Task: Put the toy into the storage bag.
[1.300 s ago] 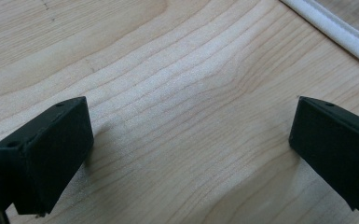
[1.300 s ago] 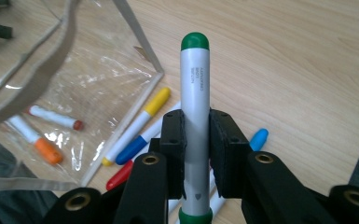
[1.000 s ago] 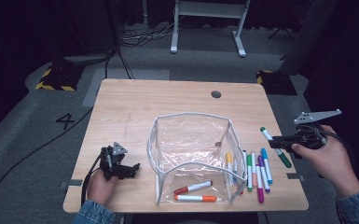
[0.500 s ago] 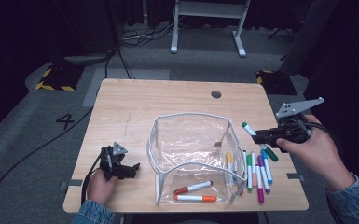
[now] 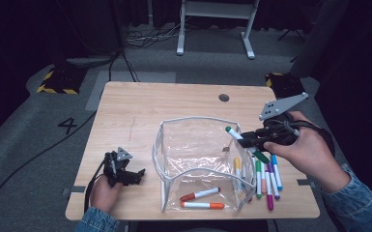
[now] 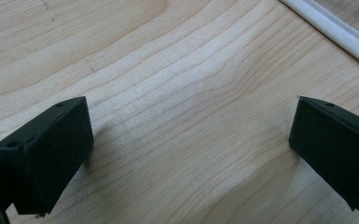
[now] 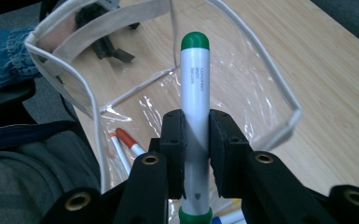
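The green marker (image 5: 244, 142) is pinched at mid-barrel between the pads of the right gripper (image 5: 252, 138), its capped tip held out over the right-hand rim of the clear pouch (image 5: 193, 145). In the right gripper view the marker (image 7: 195, 107) is seen pointing across the pouch's open mouth, white piping (image 7: 261, 60) on both sides of it and bare plastic floor below.

Two orange-capped markers (image 5: 202, 199) are seen lying inside the pouch near its front wall. A loose row of markers (image 5: 266, 178) is laid on the table (image 5: 140, 111) just beside the pouch's right side, close to the front right corner of the tabletop.

The left gripper (image 5: 121, 170) is rested on the wood well left of the pouch, near the front edge, jaws spread wide with only bare wood between them. The far half of the tabletop is left open apart from a cable hole (image 5: 223, 97).
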The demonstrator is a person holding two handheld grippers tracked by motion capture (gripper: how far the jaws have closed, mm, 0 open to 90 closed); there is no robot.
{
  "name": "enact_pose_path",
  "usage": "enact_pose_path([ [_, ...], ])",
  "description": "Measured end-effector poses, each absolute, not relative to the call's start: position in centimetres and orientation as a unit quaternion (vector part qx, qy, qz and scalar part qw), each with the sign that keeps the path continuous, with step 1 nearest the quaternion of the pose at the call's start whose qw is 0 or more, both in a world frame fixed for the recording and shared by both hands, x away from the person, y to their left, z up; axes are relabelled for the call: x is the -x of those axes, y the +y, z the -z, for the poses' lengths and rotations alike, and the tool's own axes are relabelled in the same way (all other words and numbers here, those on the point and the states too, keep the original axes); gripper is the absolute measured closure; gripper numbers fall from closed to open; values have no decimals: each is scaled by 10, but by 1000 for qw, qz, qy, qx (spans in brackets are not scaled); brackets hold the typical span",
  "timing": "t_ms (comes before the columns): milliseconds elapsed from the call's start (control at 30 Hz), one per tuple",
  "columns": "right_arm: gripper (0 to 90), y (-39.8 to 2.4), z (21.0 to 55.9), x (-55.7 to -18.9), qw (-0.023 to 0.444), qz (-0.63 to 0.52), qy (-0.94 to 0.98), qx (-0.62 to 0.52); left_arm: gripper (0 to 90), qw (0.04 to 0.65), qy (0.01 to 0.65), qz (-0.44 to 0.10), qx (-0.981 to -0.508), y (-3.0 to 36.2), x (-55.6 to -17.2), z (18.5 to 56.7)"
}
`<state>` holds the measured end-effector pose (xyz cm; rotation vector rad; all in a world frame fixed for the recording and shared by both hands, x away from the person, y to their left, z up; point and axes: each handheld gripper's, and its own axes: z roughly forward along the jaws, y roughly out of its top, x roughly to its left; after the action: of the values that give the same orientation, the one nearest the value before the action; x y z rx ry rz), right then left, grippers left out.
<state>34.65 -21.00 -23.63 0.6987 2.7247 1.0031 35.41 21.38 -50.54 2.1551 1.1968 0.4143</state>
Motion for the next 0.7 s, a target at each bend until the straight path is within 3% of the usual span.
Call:
enact_pose_path([
  [333, 766, -171, 238, -348, 57, -323, 924, -196, 0, 316, 454, -157, -818, 214, -354, 505],
  [700, 766, -139, 272, -364, 15, -278, 943, -182, 0, 315, 454, -157, -818, 214, -354, 505],
])
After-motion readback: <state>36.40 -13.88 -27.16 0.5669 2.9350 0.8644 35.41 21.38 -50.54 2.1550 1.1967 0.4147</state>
